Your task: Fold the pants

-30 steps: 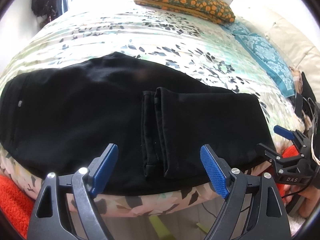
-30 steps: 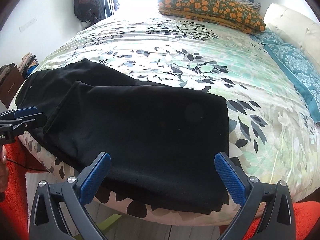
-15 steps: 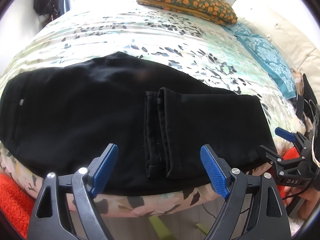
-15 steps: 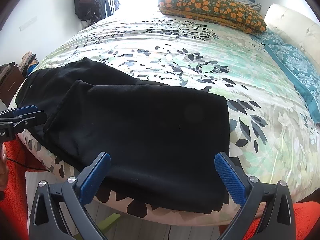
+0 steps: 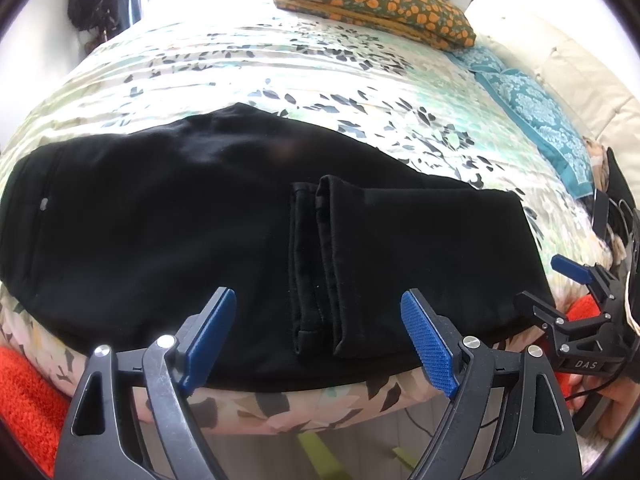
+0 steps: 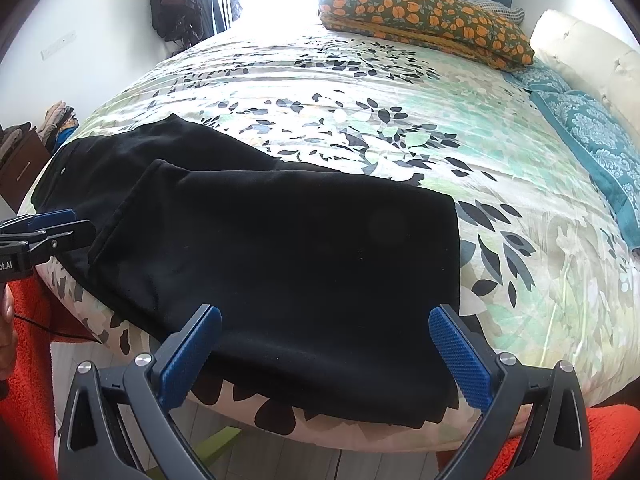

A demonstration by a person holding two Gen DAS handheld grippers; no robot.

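Black pants (image 5: pixel 168 240) of a matte, soft-looking cloth lie flat along the near edge of a bed (image 5: pixel 280 76) covered by a smooth quilt printed with dark and pale-green leaves. Their long axis runs left to right, parallel to that edge: the waistband with a small metal button (image 5: pixel 44 201) sits at the far left, and the legs are doubled back from the right, so the two stitched hems (image 5: pixel 316 264) lie side by side near the middle, open ends facing left.

The left gripper (image 5: pixel 320 340) hangs just off the bed's near edge in front of the hems, its ribbed blue pads spread wide with nothing between them. The right gripper (image 6: pixel 324 356) hangs likewise in front of the folded right portion, jaws spread wide and empty.

Only the left wrist view shows the hem stitching and both leg ends clearly; it also catches the right gripper at far right. The right wrist view instead shows the folded layer (image 6: pixel 288 248) as a broad, smooth rectangle with a straight right edge, its near part draping slightly over the mattress side, plus an orange shaggy rug (image 6: pixel 28 344) below. An orange-flowered cushion (image 6: pixel 428 16) rests at the far side.
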